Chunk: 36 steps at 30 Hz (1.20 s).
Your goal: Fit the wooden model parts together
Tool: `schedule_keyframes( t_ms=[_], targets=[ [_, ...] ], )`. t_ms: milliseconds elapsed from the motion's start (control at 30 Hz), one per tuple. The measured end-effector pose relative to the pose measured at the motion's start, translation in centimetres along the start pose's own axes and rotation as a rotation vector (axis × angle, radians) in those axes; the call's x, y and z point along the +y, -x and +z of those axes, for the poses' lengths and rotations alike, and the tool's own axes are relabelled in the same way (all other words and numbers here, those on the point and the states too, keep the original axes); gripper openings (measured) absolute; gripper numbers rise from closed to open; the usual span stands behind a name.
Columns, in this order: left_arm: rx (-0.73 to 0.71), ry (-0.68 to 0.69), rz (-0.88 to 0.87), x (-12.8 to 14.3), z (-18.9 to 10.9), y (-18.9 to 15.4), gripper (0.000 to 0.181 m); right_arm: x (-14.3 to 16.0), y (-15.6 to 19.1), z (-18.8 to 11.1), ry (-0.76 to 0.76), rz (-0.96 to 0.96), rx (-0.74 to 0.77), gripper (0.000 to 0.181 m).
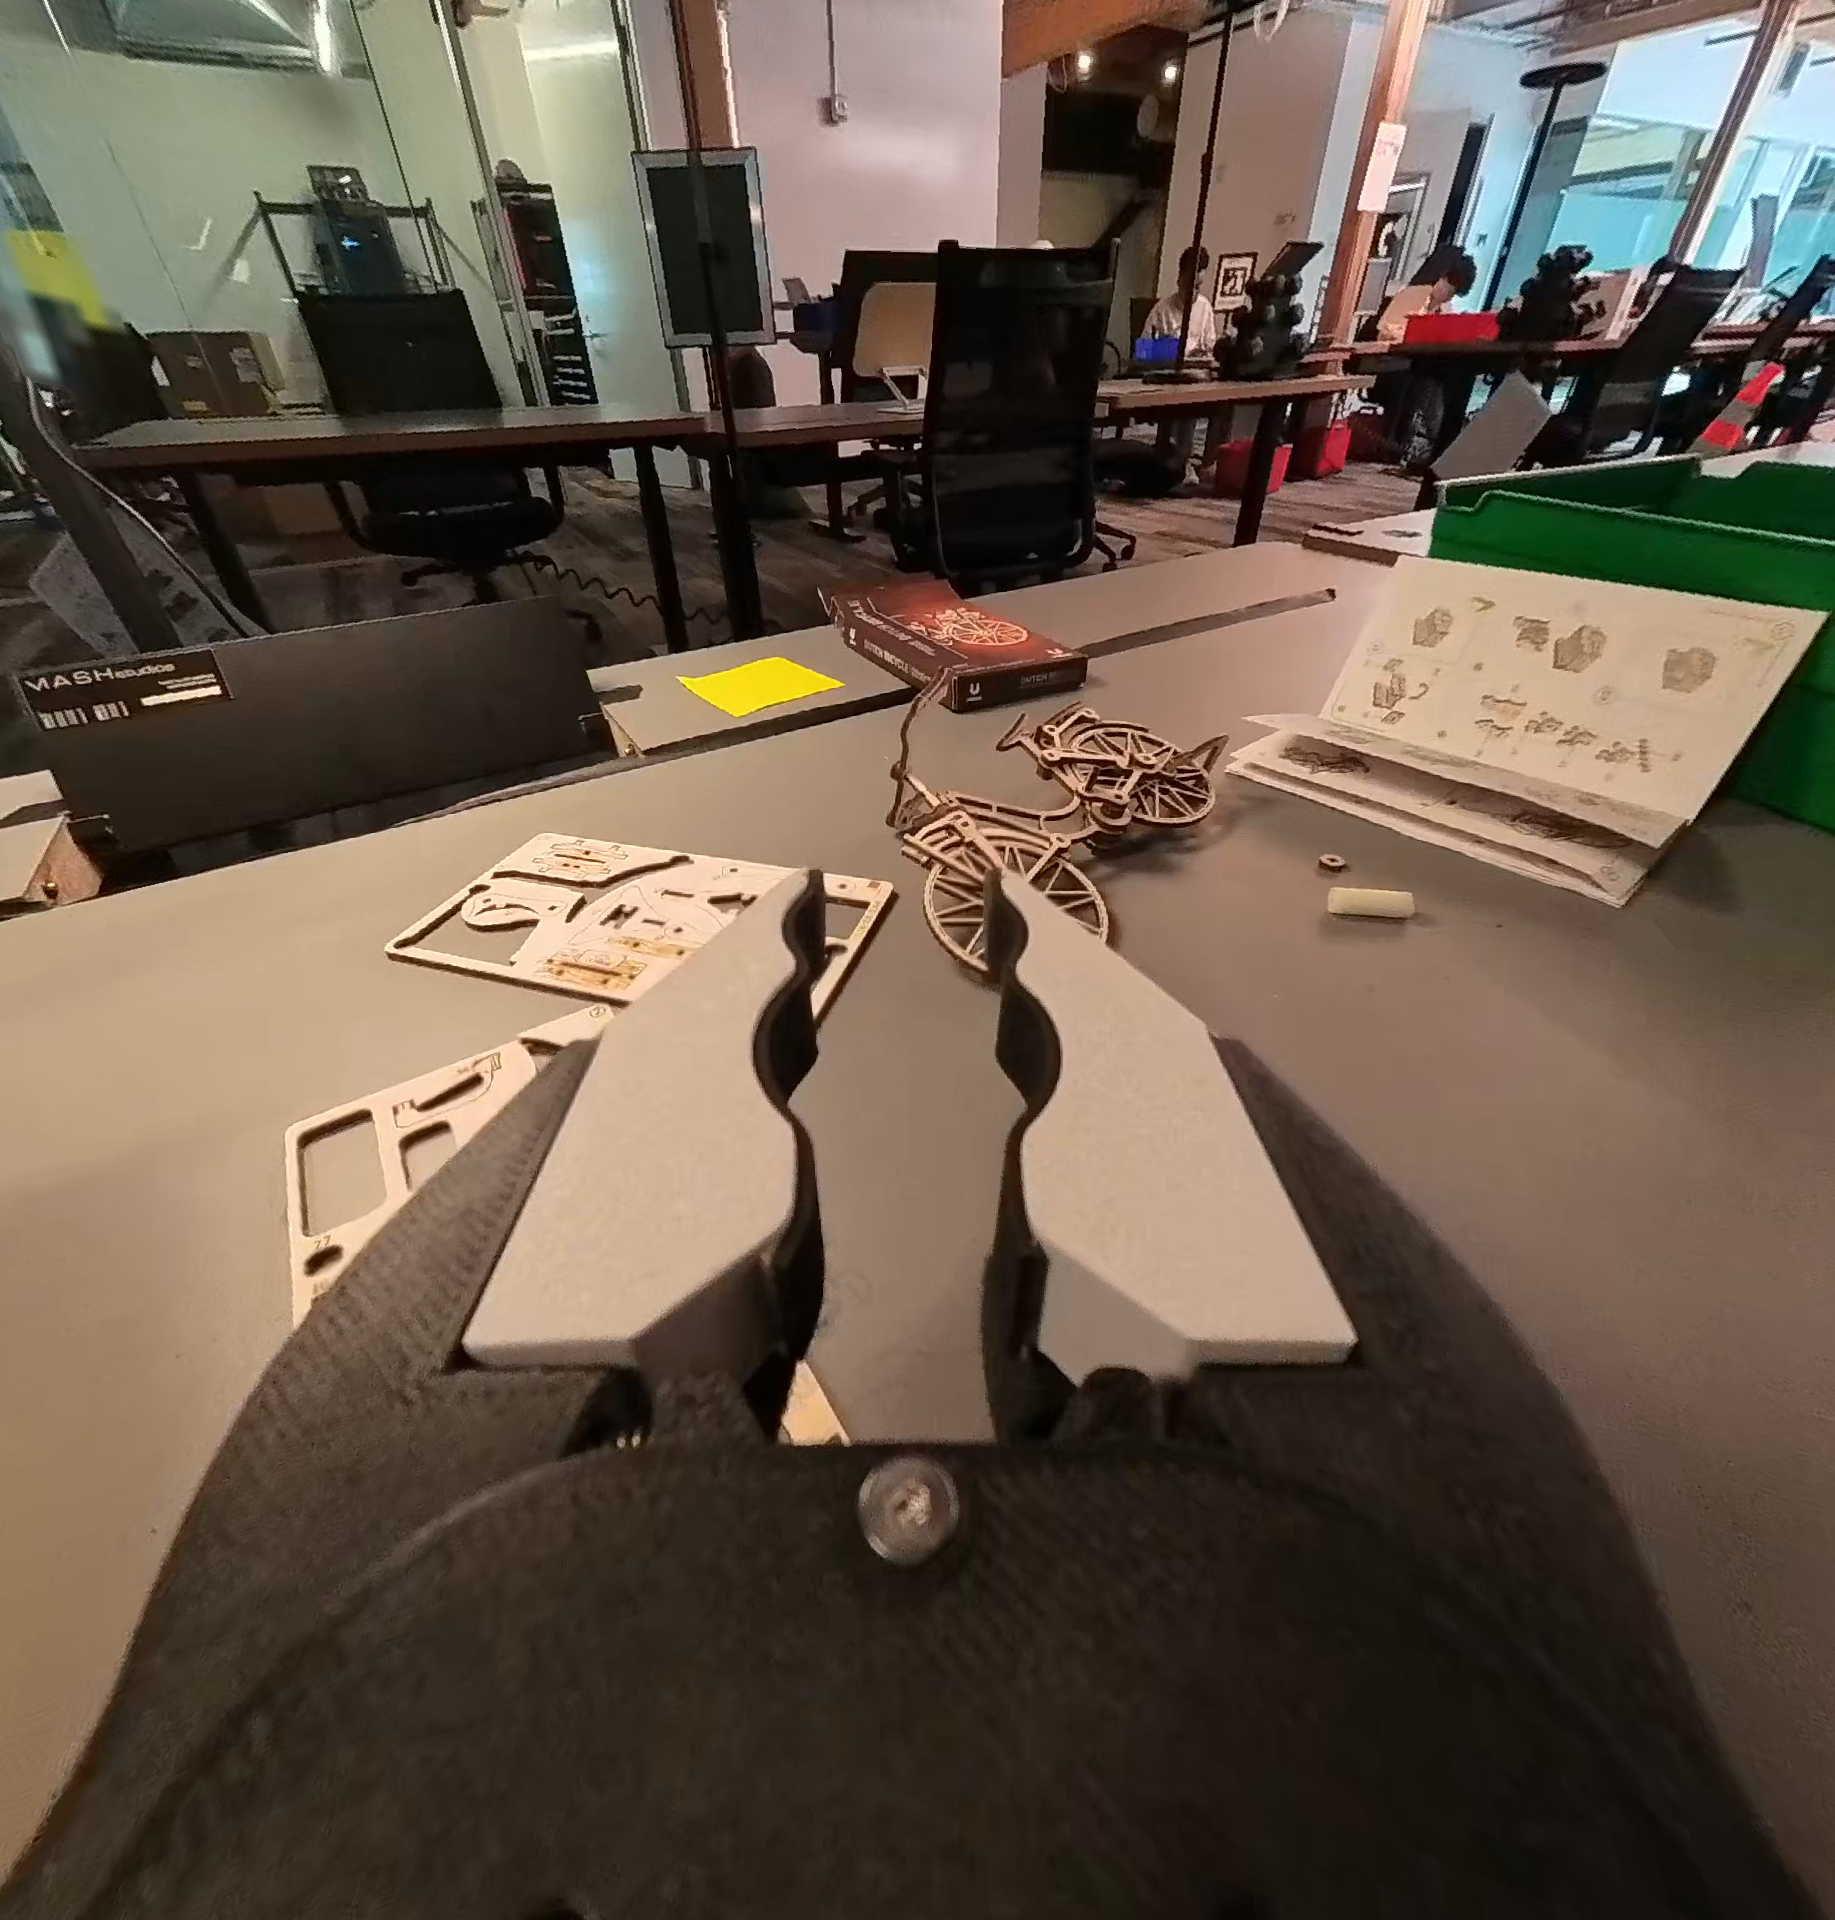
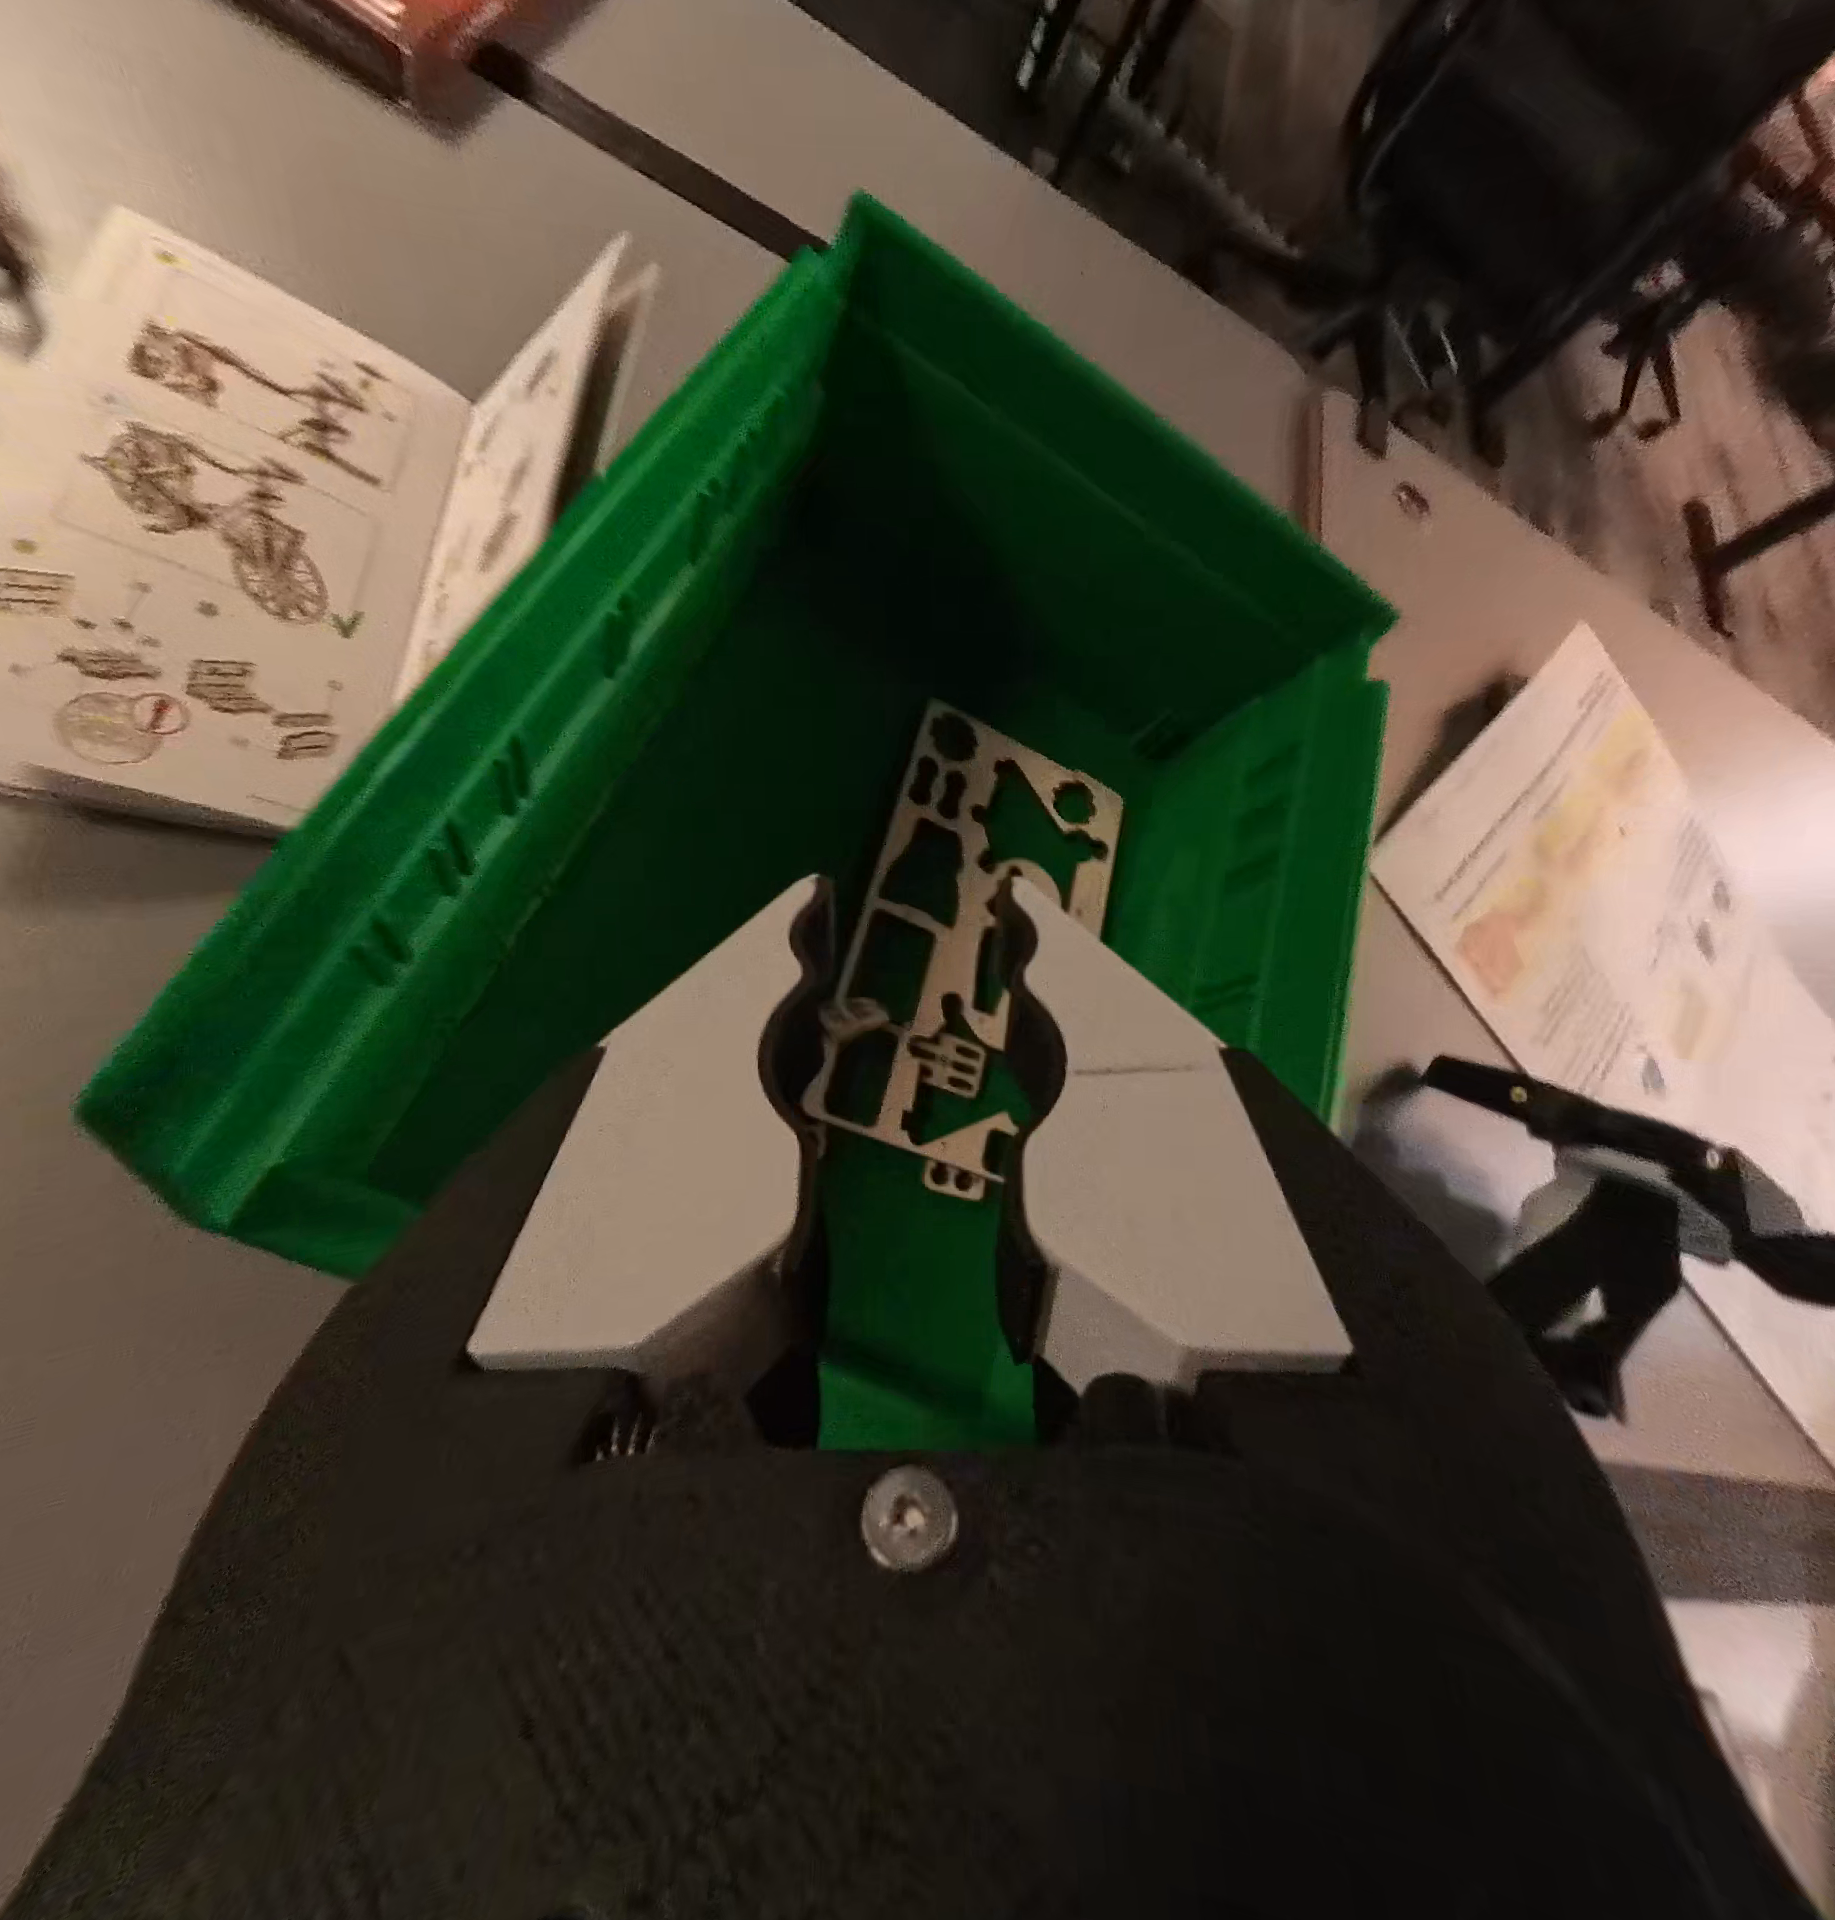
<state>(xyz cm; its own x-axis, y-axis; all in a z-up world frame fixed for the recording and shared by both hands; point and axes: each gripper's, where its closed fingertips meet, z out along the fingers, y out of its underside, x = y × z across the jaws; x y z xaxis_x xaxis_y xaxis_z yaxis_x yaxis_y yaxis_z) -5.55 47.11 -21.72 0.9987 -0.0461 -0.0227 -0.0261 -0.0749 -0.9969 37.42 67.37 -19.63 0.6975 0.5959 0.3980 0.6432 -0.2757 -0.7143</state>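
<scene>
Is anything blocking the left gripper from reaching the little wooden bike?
Nothing visible is in the way. The left gripper is open over bare grey table, and the wooden bike lies just past its fingers. The wooden sheets lie off to the left.

My left wrist view is evenly lit from overhead; windows (image 1: pixel 1723 187) at far right blow out to white. Straight lines bow toward the frame edges. My right wrist view is dimmer and warmer, motion-blurred at its borders; the green bin (image 2: pixel 622 831) interior falls into deep shadow, and the booklet (image 2: pixel 175 520) print is smeared.
</scene>
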Motion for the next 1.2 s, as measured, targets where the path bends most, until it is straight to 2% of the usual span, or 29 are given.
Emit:
schedule_keyframes(
  t_ms=[100,167,200,267,333,433,500,600,733,867,933,1067,1200],
  targets=[
    [-0.006,0.001,-0.003,0.0,0.0,0.1,0.028,0.0,-0.6,0.1,-0.015,0.045,0.005,0.031],
    [-0.013,-0.005,-0.001,-0.1,-0.1,0.2,0.028,-2.8,0.7,-0.9,-0.137,0.065,-0.025,0.033],
    [-0.017,-0.008,-0.002,-0.1,-0.1,0.3,0.028,-5.4,2.3,-2.0,-0.26,0.061,-0.066,0.033],
    [-0.021,-0.02,-0.007,-0.4,-0.2,0.4,0.028,-11.2,7.2,-4.7,-0.548,0.015,-0.178,0.03],
    [-0.028,-0.034,-0.007,-0.6,-0.4,0.6,0.028,-15.3,13.0,-6.1,-0.765,-0.035,-0.291,0.026],
    [-0.036,-0.051,-0.001,-0.9,-0.6,0.8,0.028,-17.6,21.4,-4.7,-0.943,-0.078,-0.416,0.022],
    [-0.047,-0.049,0.01,-0.9,-0.7,1.0,0.028,-17.8,24.4,-2.4,-0.995,-0.098,-0.399,0.021],
    [-0.062,-0.05,0.022,-0.9,-0.8,1.3,0.028,-17.7,25.1,-0.8,-1.091,-0.062,-0.373,0.02],
    [-0.081,-0.07,0.045,-1.5,-1.1,1.5,0.028,-16.6,23.6,-1.8,-1.173,-0.093,-0.358,0.014],
    [-0.08,-0.097,0.052,-2.2,-1.4,1.4,0.028,-16.3,23.5,-0.6,-1.137,-0.086,-0.386,0.012],
    [-0.072,-0.107,0.053,-2.4,-1.5,1.2,0.028,-16.3,22.4,0.2,-1.127,-0.065,-0.317,0.021],
    [-0.081,-0.113,0.095,-2.4,-1.6,1.2,0.028,-15.7,19.1,0.9,-1.104,-0.001,-0.2,0.019],
    [-0.085,-0.082,0.107,-1.7,-1.2,1.3,0.027,-15.6,18.8,1.1,-1.097,0.038,-0.235,0.015]
  ],
)
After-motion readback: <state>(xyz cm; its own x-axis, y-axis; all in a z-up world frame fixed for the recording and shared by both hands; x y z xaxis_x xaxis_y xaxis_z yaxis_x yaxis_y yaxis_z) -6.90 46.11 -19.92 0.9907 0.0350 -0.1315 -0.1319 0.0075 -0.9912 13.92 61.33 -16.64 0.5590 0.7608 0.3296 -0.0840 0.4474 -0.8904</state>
